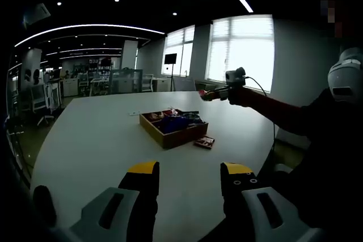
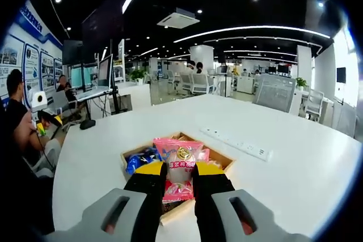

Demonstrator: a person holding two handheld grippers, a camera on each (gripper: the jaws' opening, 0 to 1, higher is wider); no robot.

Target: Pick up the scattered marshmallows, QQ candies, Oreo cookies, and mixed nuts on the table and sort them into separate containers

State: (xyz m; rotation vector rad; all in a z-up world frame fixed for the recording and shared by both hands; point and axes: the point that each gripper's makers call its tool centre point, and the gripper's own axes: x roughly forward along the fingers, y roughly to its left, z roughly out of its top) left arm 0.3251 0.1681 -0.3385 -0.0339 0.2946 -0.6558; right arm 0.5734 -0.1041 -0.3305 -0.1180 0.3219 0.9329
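One packet (image 2: 179,175) in hand, one red packet (image 1: 204,141) loose on the desk (image 1: 96,140), the rest already boxed.

Right gripper (image 2: 178,182): fingers closed to a narrow gap on the packet, a pink-and-white sachet with a round gold emblem and red print, probably marshmallows. It is held in the air above the tray (image 2: 227,161), not yet released. In the left gripper view this gripper (image 1: 211,95) is raised well above the desk, beyond the tray (image 1: 170,135).

Left gripper (image 1: 188,182): fingers wide apart, nothing between them, low over the near desk edge, well short of the tray.

Tray: wooden, divided, near desk centre. Blue wrappers (image 2: 136,162) in its left compartment; other pink packets just behind the held one. Which compartment the held packet sits over cannot be told.

Red packet: small and flat, on the desk just beside the tray's near corner. Judged the last stray item in sight.

Progress: late stage, by judgement. Left to do: drop the held packet into its compartment, collect the red packet.

Orientation of held packet: long axis runs up and away from the fingers, roughly upright in the right gripper view; printed face toward the camera, sealed top edge farthest from the fingers, lower end hanging below the grip.
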